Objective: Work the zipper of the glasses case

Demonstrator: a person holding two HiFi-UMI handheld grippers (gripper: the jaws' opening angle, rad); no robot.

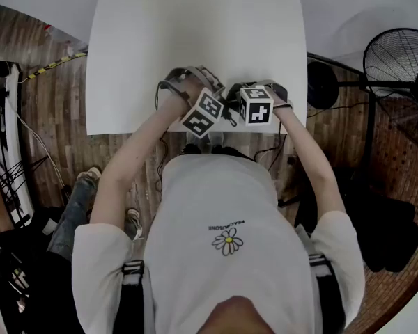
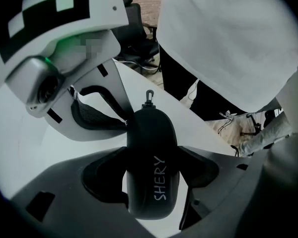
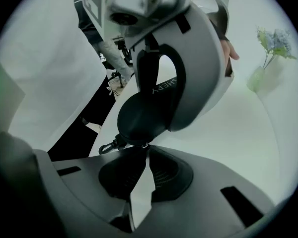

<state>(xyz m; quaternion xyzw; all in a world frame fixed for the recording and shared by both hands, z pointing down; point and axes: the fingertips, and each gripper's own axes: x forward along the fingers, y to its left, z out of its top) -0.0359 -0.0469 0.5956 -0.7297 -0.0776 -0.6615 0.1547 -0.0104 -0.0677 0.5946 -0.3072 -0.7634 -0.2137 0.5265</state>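
Glasses case point(image 2: 151, 167), black and soft-sided with "SHERY" lettered on it, sits crosswise in the left gripper point(image 2: 151, 175). That gripper's jaws stand wide and clamp the case's flanks, low over the near edge of the white desk point(image 1: 195, 40). Whether the case rests on the desk cannot be made out. The right gripper point(image 3: 145, 150) meets the case at its narrow end, jaw tips drawn almost together on what looks to be the small zipper pull point(image 3: 143, 145), just beside the swivel clip point(image 3: 108, 147).

The step in hand appears to be securing the pull before running it along the zipper. Doing it well likely depends on the left gripper keeping the case fixed, so that it neither turns nor slides when the right one draws. The right gripper should carry the pull along the curve of the seam, not straight away from the case. A tab this small could slip out of the tips. A bite that catches the clip would shift the whole case and leave the slider where it is.
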